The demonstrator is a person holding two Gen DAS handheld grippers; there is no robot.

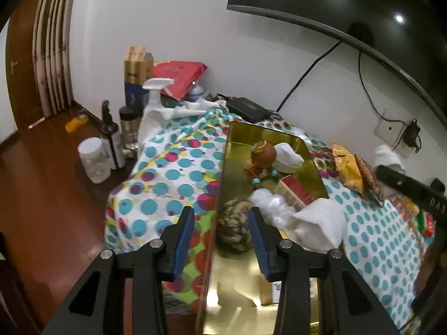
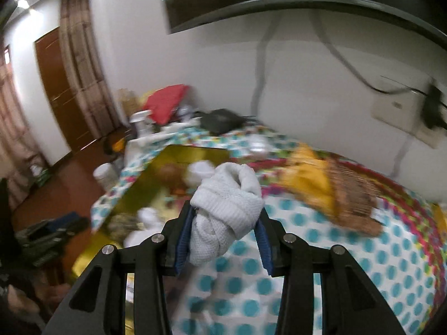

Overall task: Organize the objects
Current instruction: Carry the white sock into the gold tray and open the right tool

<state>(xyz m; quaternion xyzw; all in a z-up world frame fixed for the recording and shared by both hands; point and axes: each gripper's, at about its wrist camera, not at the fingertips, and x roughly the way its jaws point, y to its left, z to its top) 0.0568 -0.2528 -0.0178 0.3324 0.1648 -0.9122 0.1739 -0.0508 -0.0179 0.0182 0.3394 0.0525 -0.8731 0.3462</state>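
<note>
Left wrist view: left tongs point(image 1: 220, 220) part open, nothing between the pads, hovering over the near wall of the gold tin point(image 1: 223, 184) on the spotted worktop cloth point(image 1: 167, 173). Tin holds a brown figurine point(image 1: 264, 153), white cloth rolls point(image 1: 321, 223), a mottled ball point(image 1: 234, 223) and a red box point(image 1: 297, 189). Right wrist view, blurred: right tongs point(image 2: 223, 226) clamped on a white knitted roll point(image 2: 226, 209), lifted clear beside the tin. Looks soft, light, squashy; grip mid-bundle so it stays rolled.

Dotted cloth-covered table point(image 1: 173, 178) under gold tin tray point(image 1: 220, 195), snack packets point(image 1: 349, 170).
</note>
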